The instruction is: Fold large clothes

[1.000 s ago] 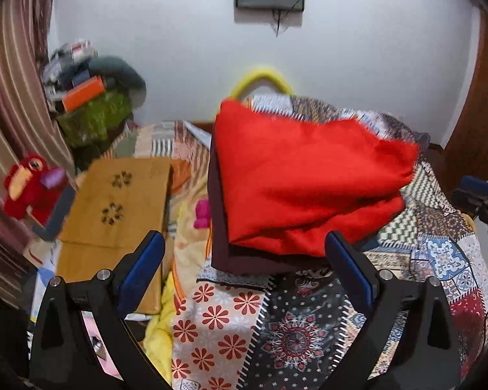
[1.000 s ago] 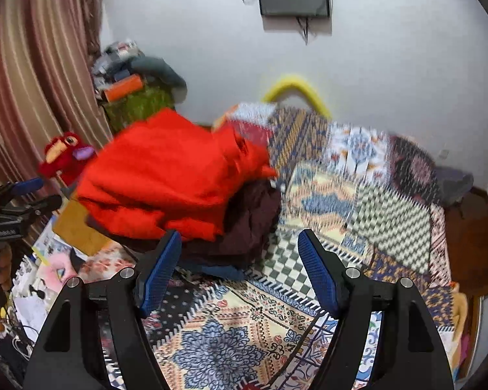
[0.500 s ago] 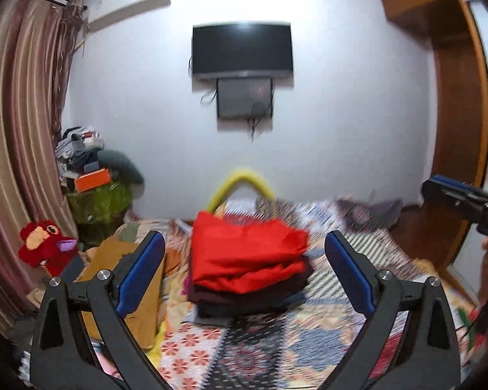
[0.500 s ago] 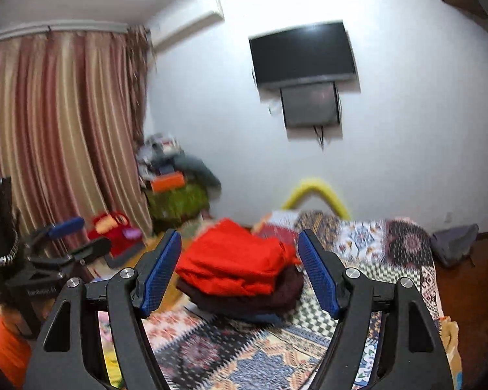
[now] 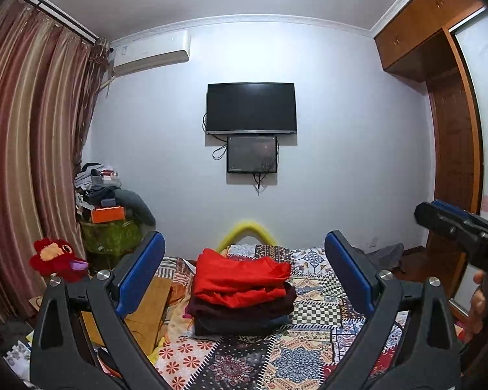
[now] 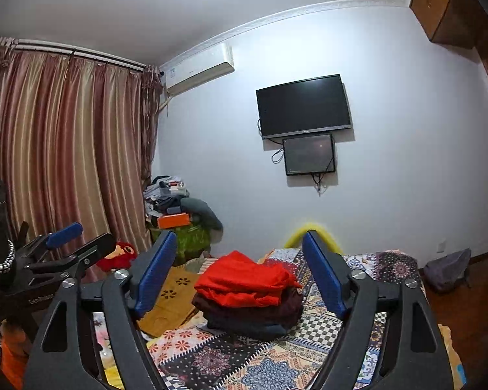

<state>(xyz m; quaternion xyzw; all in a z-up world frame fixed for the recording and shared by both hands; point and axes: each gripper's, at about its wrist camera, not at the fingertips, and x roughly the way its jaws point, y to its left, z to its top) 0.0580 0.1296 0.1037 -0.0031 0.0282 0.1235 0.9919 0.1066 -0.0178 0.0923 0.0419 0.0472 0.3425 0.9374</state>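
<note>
On the patchwork bed [image 5: 315, 308], a stack of folded clothes [image 5: 242, 295] sits at about six o'clock in both wrist views, a red garment [image 6: 244, 282] on top of darker ones, so the folding looks finished for these pieces; no unfolded garment shows. Both tools point level toward the wall and clear of the stack: the left gripper [image 5: 244, 279] stands wide and empty, while the right gripper [image 6: 236, 276] is opening with nothing between its pads.

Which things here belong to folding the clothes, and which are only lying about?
Belong to the job:
red garment
dark folded clothes under it
patterned bedspread

Lying about:
red plush toy
orange box
wall television
grey bag
</note>
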